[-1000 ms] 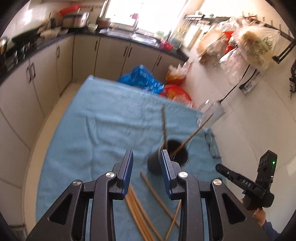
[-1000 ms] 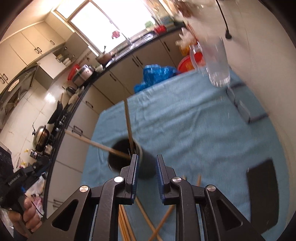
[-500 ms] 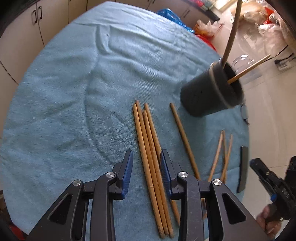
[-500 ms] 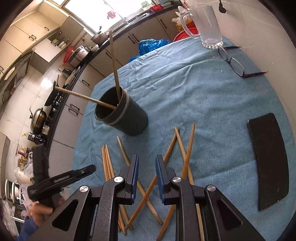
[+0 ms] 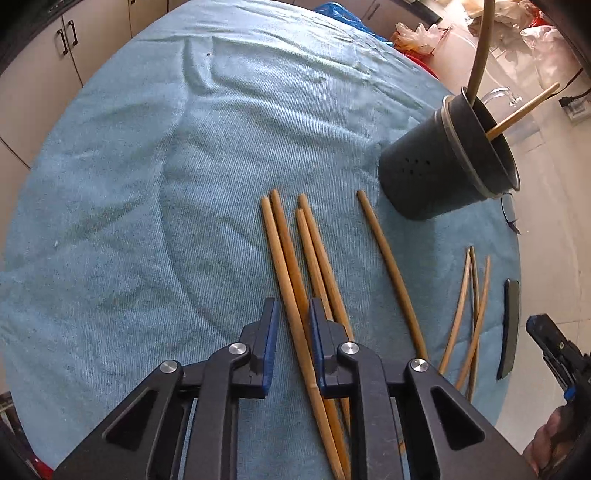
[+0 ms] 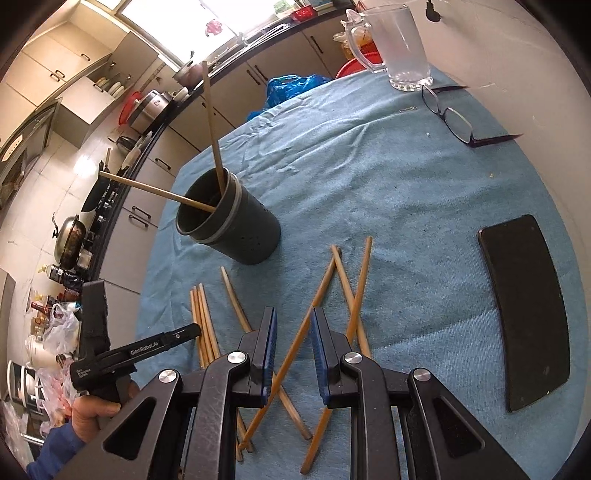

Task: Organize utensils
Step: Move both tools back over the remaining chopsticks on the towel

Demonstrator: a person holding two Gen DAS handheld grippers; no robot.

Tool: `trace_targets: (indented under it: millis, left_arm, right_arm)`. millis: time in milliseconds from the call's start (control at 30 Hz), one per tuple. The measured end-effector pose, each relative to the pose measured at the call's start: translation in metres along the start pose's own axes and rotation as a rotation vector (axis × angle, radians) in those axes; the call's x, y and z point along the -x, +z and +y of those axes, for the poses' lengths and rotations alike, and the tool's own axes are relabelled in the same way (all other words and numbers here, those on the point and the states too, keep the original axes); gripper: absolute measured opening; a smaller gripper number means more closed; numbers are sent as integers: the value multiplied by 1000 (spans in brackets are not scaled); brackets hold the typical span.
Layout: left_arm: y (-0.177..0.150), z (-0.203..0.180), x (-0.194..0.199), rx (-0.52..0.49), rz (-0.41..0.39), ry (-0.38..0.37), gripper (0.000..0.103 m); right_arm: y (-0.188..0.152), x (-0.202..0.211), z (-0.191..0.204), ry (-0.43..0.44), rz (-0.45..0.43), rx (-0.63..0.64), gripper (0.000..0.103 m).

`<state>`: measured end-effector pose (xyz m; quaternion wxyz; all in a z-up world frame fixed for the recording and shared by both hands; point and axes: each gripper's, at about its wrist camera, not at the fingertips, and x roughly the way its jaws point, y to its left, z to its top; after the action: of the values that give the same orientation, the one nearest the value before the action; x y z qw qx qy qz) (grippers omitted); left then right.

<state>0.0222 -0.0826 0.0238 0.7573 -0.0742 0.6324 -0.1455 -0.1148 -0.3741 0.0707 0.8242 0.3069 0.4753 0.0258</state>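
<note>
Near ends of the loose chopsticks [image 5: 295, 266] behind the left gripper [image 5: 291, 345]; tall chopstick [image 5: 480, 48] cropped above.

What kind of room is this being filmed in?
Most likely a home kitchen. Cabinets run under a dark counter by a bright window, pots sit along that counter, and chopsticks lie on a blue cloth beside a dark holder.

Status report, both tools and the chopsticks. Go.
Left tool open over four-stick bundle. Right tool open over crossed sticks. Two already in holder. Nothing blocking.
</note>
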Motion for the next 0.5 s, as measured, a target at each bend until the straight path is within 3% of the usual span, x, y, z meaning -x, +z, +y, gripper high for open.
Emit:
trace_targets:
  millis: [500]
  left_arm:
    - [-8,31,11,38,3,-63,12]
  right_arm:
    - [-1,-21,16,-7,45,17,20]
